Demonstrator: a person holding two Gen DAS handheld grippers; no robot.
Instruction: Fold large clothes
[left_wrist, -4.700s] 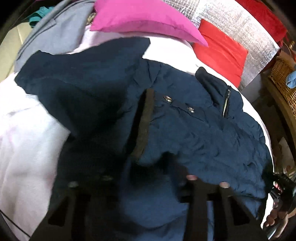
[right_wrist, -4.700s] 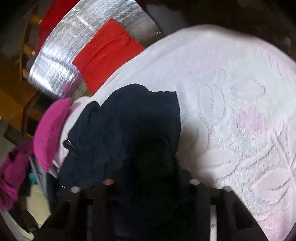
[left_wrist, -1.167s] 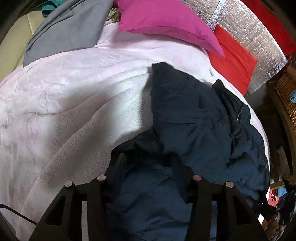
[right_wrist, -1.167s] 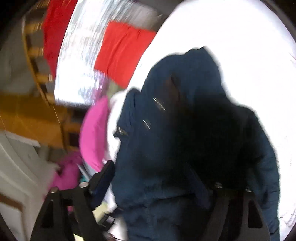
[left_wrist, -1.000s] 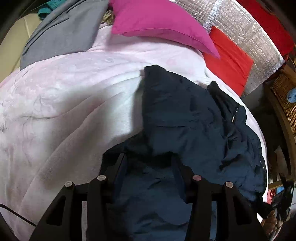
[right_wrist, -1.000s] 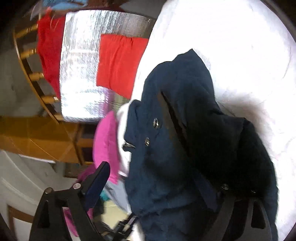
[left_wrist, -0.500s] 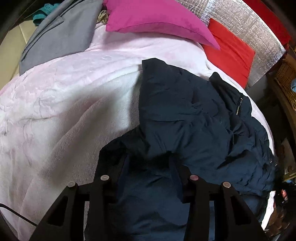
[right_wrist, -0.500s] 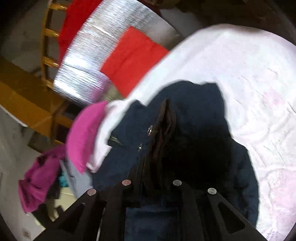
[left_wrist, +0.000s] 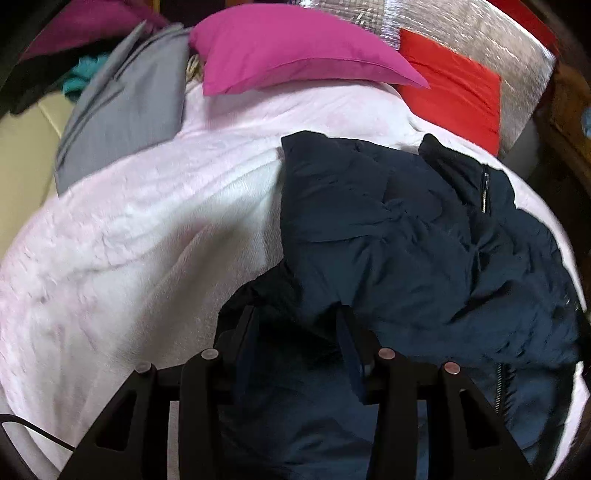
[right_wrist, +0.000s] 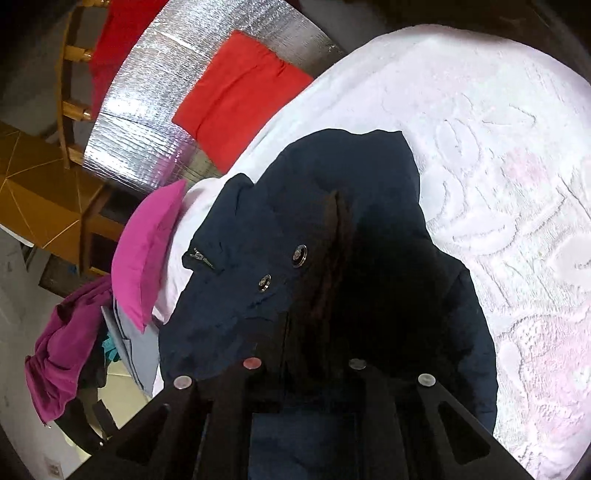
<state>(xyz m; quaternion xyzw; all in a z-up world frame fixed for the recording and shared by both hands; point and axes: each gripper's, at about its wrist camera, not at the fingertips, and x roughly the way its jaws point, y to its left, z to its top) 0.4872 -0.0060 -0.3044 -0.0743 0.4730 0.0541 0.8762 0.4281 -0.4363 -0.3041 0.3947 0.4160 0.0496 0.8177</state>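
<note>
A large navy blue padded jacket (left_wrist: 424, 236) lies bunched on the pale pink blanket (left_wrist: 140, 236) of a bed. My left gripper (left_wrist: 295, 325) is shut on the jacket's near edge, with fabric draped between and over its fingers. In the right wrist view the same jacket (right_wrist: 258, 236) shows two metal snaps and a dark brown placket. My right gripper (right_wrist: 306, 354) is shut on jacket fabric, with its fingertips buried in dark cloth. A zipper shows near the collar in the left wrist view.
A magenta pillow (left_wrist: 295, 51), a red pillow (left_wrist: 454, 96) and a silver foil panel (left_wrist: 461, 33) are at the bed's head. A grey garment (left_wrist: 122, 110) lies at the far left. Wooden furniture (right_wrist: 44, 177) and a magenta cloth heap (right_wrist: 62, 343) stand beside the bed.
The left gripper has drawn back slightly with the jacket edge. The right gripper closed on the jacket about half a second ago and has shifted a little; the jacket stays bunched at the bed's right.
</note>
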